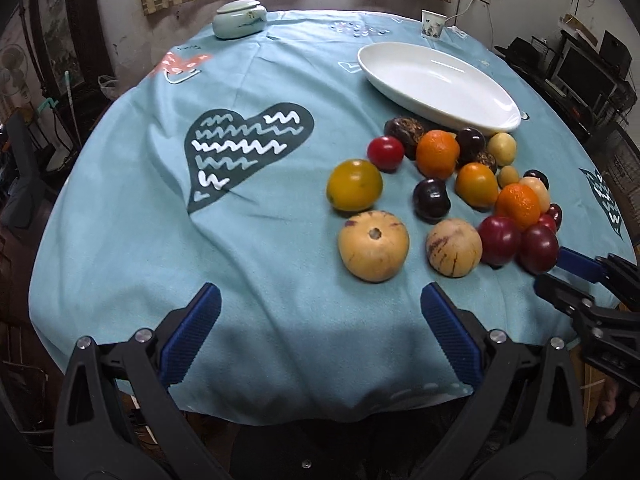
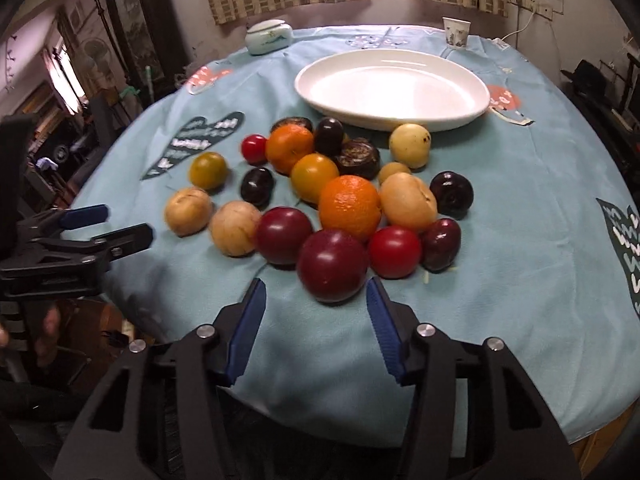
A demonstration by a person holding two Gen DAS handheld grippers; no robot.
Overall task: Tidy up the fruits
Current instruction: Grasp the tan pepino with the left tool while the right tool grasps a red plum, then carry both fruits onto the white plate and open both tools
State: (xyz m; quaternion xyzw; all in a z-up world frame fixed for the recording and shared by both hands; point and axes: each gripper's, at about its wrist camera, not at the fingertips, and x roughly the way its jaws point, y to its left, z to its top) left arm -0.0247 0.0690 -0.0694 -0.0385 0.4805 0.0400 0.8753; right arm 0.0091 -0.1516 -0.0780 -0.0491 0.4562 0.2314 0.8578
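A pile of fruit lies on the blue tablecloth in front of an empty white oval dish [image 1: 436, 84] [image 2: 394, 88]. It holds oranges [image 2: 349, 206], dark red plums [image 2: 332, 266], dark purple plums [image 2: 451, 193], yellow tomatoes [image 1: 354, 185] and tan melons [image 1: 373, 245]. My left gripper [image 1: 320, 308] is open and empty near the table's front edge, just short of the tan melons. My right gripper [image 2: 316, 300] is open, its blue pads on either side of the nearest dark red plum [image 1: 538, 248], apart from it.
A pale green lidded jar [image 1: 239, 19] and a small paper cup [image 1: 433, 25] stand at the table's far edge. The blue cloth [image 1: 248, 216] drapes over the round table's front edge. Cluttered furniture surrounds the table.
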